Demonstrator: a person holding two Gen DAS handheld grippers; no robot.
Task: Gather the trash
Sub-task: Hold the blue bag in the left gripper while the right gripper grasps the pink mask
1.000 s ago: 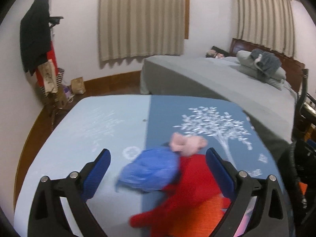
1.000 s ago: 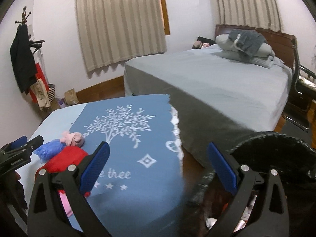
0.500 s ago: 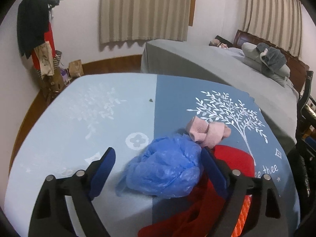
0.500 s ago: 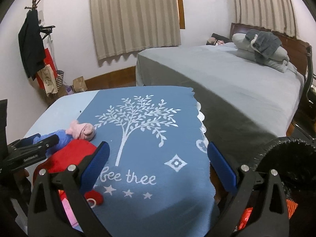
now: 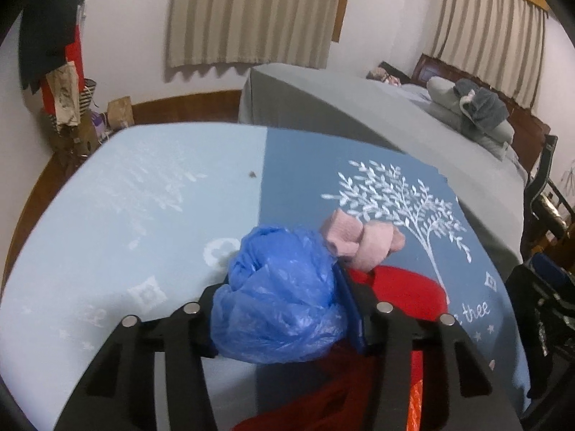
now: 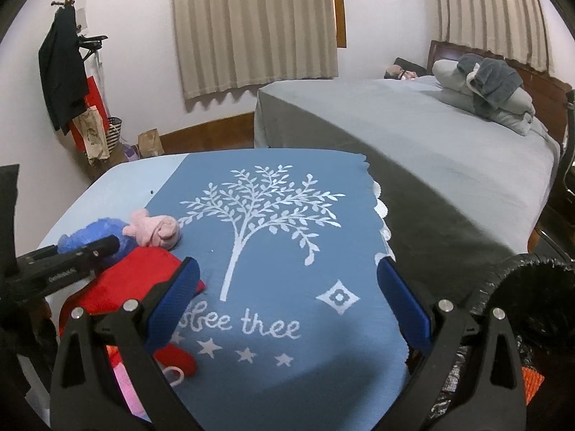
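Left gripper: jaws closing on a crumpled blue plastic bag, pads pressing both its sides. Bag lies on the blue tablecloth, against a red cloth item. Pink rolled cloth: just beyond the bag, touching it. Right gripper: jaws spread wide, nothing between them, above the cloth's tree print. Black-lined bin: at right. Grey bed: far.
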